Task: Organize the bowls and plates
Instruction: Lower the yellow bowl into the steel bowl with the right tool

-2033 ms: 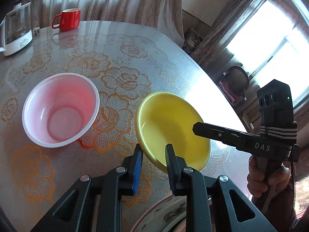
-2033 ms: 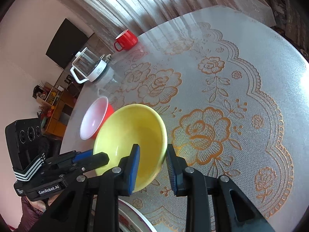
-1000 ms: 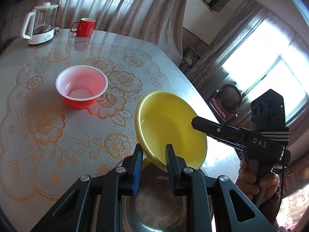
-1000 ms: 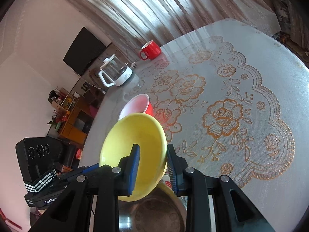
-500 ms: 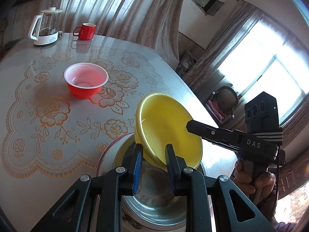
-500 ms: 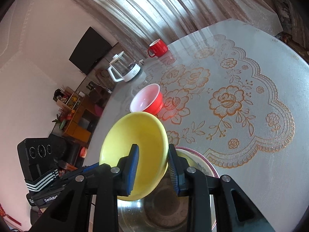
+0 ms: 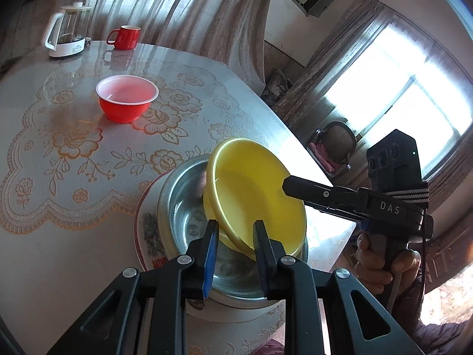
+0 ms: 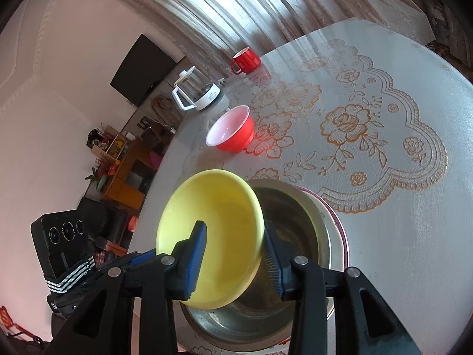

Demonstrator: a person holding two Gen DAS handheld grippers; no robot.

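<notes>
Left wrist view shows the yellow bowl (image 7: pixel 257 198) tilted on edge just above the steel bowl (image 7: pixel 183 207), which sits on a patterned plate (image 7: pixel 145 230) at the near edge of the counter (image 7: pixel 44 236). The left claw (image 7: pixel 235 238) is clamped on the yellow bowl's near rim. In the right wrist view the right claw (image 8: pixel 235 251) straddles the opposite rim (image 8: pixel 260 216); its jaws have just been opening and the pads look clear of the rim. The steel bowl lies directly below both claws, so lowering and levelling should nest them. A second ago the yellow bowl hung higher, and the red bowl (image 7: pixel 127 99), beyond the steel bowl, was nearer.
</notes>
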